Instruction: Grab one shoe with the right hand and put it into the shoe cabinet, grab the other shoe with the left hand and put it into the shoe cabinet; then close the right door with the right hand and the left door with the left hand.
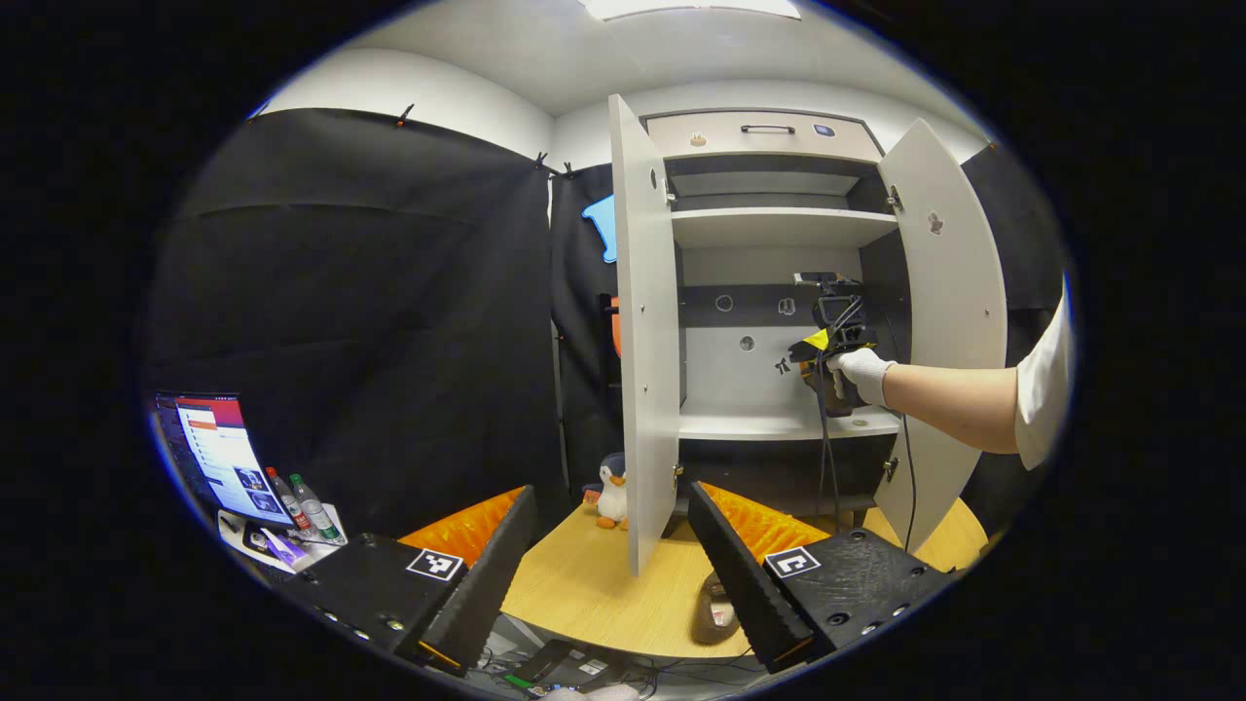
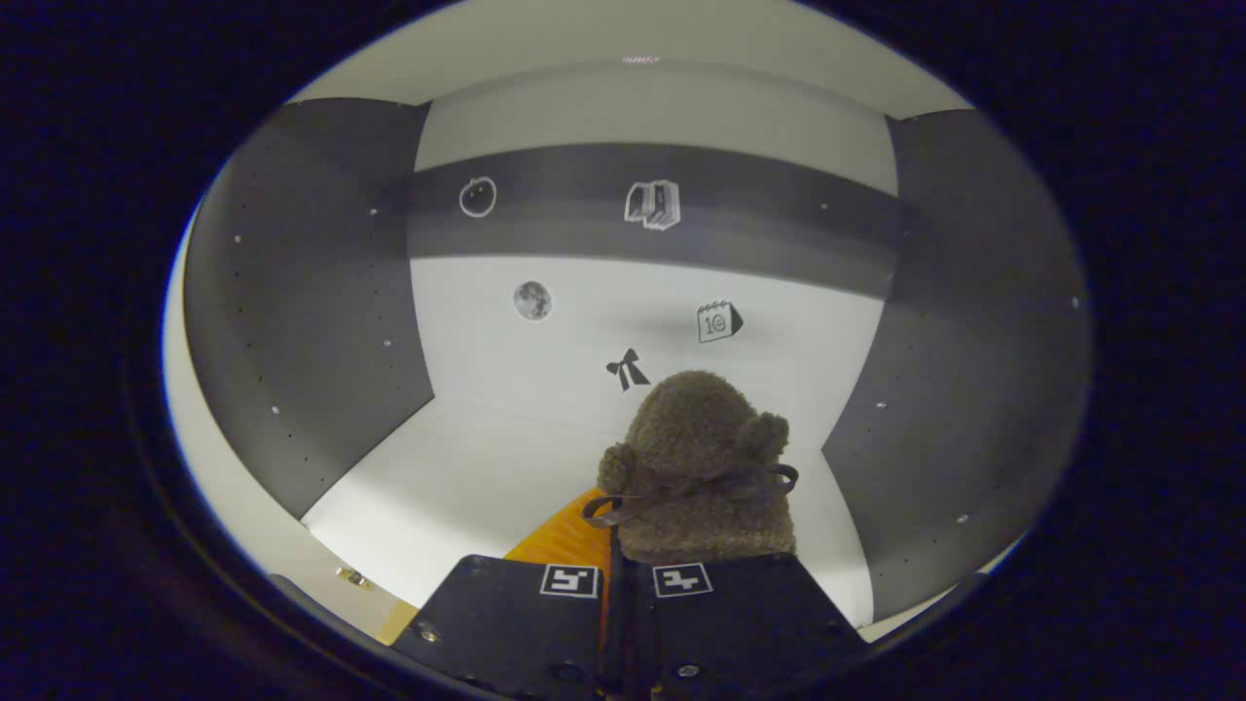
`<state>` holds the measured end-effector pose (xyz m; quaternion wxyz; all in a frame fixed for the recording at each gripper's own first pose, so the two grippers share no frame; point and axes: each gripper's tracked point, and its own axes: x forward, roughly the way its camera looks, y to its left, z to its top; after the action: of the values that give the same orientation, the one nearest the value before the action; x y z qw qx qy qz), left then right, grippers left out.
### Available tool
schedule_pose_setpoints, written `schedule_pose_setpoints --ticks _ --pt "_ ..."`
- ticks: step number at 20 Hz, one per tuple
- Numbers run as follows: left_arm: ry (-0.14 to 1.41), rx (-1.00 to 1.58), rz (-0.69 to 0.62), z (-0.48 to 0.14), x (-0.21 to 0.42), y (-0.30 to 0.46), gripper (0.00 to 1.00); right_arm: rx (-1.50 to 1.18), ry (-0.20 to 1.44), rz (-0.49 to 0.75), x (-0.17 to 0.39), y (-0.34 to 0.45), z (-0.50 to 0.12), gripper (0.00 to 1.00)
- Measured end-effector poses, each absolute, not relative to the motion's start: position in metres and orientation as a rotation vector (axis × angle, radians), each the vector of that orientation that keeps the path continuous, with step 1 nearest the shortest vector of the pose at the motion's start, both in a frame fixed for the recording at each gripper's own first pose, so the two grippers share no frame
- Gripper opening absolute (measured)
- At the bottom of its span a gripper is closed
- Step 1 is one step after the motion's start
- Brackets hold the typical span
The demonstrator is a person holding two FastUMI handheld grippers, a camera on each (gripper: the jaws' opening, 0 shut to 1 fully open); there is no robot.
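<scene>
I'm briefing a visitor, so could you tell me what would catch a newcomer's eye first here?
Probably the fuzzy brown shoe clamped in the right tongs, held inside the shoe cabinet above its pale shelf. From further back, both cabinet doors stand wide open, and the second shoe lies on the round wooden table between the open left tongs.

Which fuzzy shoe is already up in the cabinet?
The brown fuzzy shoe with the bow, gripped by the right tongs above the shelf. The other shoe lies on the round table.
</scene>
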<state>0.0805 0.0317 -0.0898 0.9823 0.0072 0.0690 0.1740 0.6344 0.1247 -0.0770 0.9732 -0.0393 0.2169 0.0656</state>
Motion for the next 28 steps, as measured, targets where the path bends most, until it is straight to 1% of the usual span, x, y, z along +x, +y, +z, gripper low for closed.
schedule_pose_setpoints --ticks 2,3,5,6,8,10,11,12,13,14,15,16,18,19,20,21,23,24,25,26,27,28 --pt "0.143 0.019 0.364 -0.087 0.083 0.029 0.96 -0.062 0.5 0.142 0.641 0.13 -0.094 0.06" --pt "0.142 0.024 0.37 -0.086 0.085 0.028 0.97 -0.048 0.535 0.138 0.643 0.13 -0.103 0.08" --pt "0.142 0.031 0.379 -0.083 0.086 0.026 0.97 -0.015 0.613 0.134 0.643 0.131 -0.121 0.07" --pt "0.139 0.032 0.38 -0.082 0.087 0.026 0.97 0.001 0.647 0.132 0.645 0.131 -0.128 0.06" --pt "0.145 0.036 0.38 -0.081 0.09 0.025 0.96 0.009 0.683 0.13 0.647 0.131 -0.13 0.06" --pt "0.143 0.032 0.383 -0.082 0.09 0.026 0.96 0.013 0.714 0.121 0.645 0.13 -0.13 0.08" --pt "0.139 0.027 0.382 -0.082 0.091 0.026 0.96 0.011 0.716 0.126 0.645 0.131 -0.13 0.15" --pt "0.133 0.026 0.383 -0.081 0.092 0.027 0.96 0.011 0.714 0.134 0.643 0.132 -0.128 0.13" --pt "0.133 0.027 0.385 -0.082 0.094 0.029 0.97 0.02 0.711 0.152 0.64 0.134 -0.126 0.17" --pt "0.133 0.028 0.388 -0.082 0.095 0.031 0.97 0.021 0.699 0.162 0.635 0.136 -0.123 0.24" --pt "0.127 0.026 0.385 -0.081 0.098 0.032 0.96 0.007 0.68 0.161 0.63 0.133 -0.116 0.46" --pt "0.122 0.025 0.383 -0.08 0.1 0.033 0.96 -0.003 0.659 0.166 0.625 0.133 -0.11 0.49" --pt "0.109 0.018 0.372 -0.078 0.101 0.032 0.97 -0.002 0.61 0.159 0.614 0.127 -0.097 0.64" --pt "0.104 0.011 0.358 -0.079 0.1 0.031 0.97 0.013 0.596 0.159 0.604 0.127 -0.094 0.79" --pt "0.103 0.008 0.342 -0.08 0.101 0.031 0.96 0.024 0.574 0.163 0.596 0.125 -0.088 0.79" --pt "0.104 0.008 0.323 -0.081 0.101 0.031 0.96 0.028 0.553 0.167 0.583 0.123 -0.08 0.82" --pt "0.1 0.015 0.29 -0.081 0.099 0.035 0.97 0.033 0.475 0.162 0.558 0.117 -0.056 0.82" --pt "0.098 0.016 0.274 -0.08 0.096 0.038 1.0 0.033 0.432 0.164 0.54 0.116 -0.041 0.82" --pt "0.09 0.015 0.257 -0.079 0.095 0.043 0.97 0.028 0.388 0.162 0.522 0.113 -0.027 0.84" --pt "0.085 0.014 0.242 -0.078 0.093 0.047 0.97 0.02 0.342 0.156 0.502 0.111 -0.014 0.82" --pt "0.086 0.013 0.224 -0.079 0.091 0.05 1.0 0.013 0.297 0.145 0.481 0.107 -0.002 0.88" --pt "0.086 0.01 0.206 -0.079 0.09 0.052 1.0 0.018 0.259 0.144 0.46 0.107 0.007 0.94"
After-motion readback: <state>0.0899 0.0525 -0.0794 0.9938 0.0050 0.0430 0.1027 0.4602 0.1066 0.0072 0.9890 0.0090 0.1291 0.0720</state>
